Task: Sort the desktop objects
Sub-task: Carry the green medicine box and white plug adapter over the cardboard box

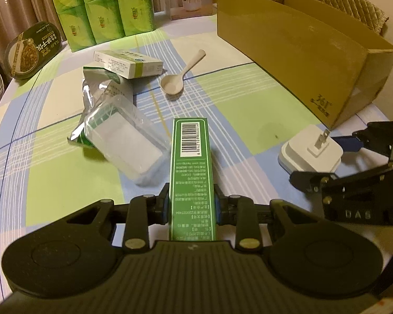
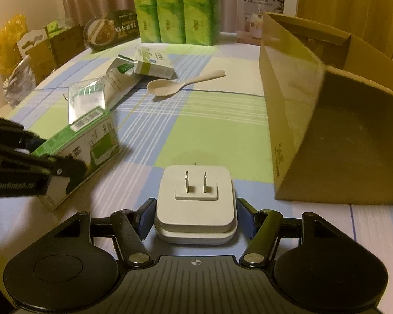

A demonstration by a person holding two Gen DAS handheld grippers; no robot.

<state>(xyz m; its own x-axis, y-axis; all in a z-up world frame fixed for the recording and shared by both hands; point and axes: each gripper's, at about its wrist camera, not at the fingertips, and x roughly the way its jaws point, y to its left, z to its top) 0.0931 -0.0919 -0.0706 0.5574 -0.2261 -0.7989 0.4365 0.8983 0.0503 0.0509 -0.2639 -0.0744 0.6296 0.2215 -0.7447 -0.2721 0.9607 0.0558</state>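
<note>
Close by on the checked tablecloth (image 2: 209, 120), the left gripper (image 1: 191, 204) is squeezed tight on a long green box (image 1: 192, 167). Beside it, the right gripper (image 2: 195, 218) has its jaws on each side of a white plug (image 2: 195, 201); I cannot tell if they touch. Farther off lie a spoon (image 2: 180, 85) and a big cardboard box (image 2: 327, 120).
</note>
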